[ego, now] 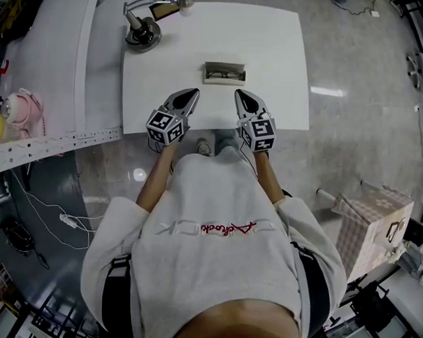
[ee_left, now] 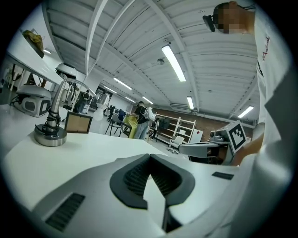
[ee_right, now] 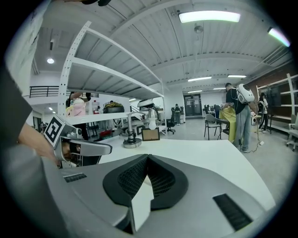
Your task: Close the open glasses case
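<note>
— How do the fingers stand?
— Both pairs are pinched together on nothing. The left gripper (ego: 189, 96) and right gripper (ego: 243, 97) hover over the near edge of the white rectangular table (ego: 279, 56).
— And the case?
— The small brown-lined rectangular glasses case (ego: 225, 73) sits at twelve o'clock from them, apart and open. As I judge it, closing hasn't begun; the reach and the fold-down remain.

One white table (ego: 277, 98) is bearing one open glasses case (ego: 225, 73), one desk lamp (ego: 142, 34) and one small frame (ee_left: 77, 122), while two grippers are showing, the left gripper (ego: 192, 93) and the right gripper (ego: 239, 94).
</note>
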`<state>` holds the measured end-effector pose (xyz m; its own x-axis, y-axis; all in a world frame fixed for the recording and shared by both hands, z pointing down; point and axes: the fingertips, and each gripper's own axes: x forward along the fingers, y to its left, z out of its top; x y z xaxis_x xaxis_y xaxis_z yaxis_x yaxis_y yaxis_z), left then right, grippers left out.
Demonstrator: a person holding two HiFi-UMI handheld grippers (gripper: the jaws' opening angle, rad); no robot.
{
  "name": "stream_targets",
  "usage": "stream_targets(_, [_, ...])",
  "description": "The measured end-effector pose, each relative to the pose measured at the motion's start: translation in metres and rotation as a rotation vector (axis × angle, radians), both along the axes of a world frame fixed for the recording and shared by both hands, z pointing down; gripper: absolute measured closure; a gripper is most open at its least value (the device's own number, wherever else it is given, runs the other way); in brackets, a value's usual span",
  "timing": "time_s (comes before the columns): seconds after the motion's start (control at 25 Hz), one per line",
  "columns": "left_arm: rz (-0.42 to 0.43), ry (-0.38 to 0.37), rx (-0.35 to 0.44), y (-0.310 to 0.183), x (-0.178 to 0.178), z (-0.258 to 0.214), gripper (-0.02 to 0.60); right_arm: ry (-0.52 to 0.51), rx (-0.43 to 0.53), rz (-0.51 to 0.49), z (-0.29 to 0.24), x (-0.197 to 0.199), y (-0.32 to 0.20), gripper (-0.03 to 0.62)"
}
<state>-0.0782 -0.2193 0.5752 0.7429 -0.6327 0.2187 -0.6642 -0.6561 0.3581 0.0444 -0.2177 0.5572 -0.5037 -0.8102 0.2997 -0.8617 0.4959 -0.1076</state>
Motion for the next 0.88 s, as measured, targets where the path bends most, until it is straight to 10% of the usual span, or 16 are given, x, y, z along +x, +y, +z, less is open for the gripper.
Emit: stream_targets(0.88, [-0.008,-0.042,-0.160,-0.013,0.025,0.054,0.554,-0.037,-0.195,-0.031,0.069,0.020,-0.011,0.566])
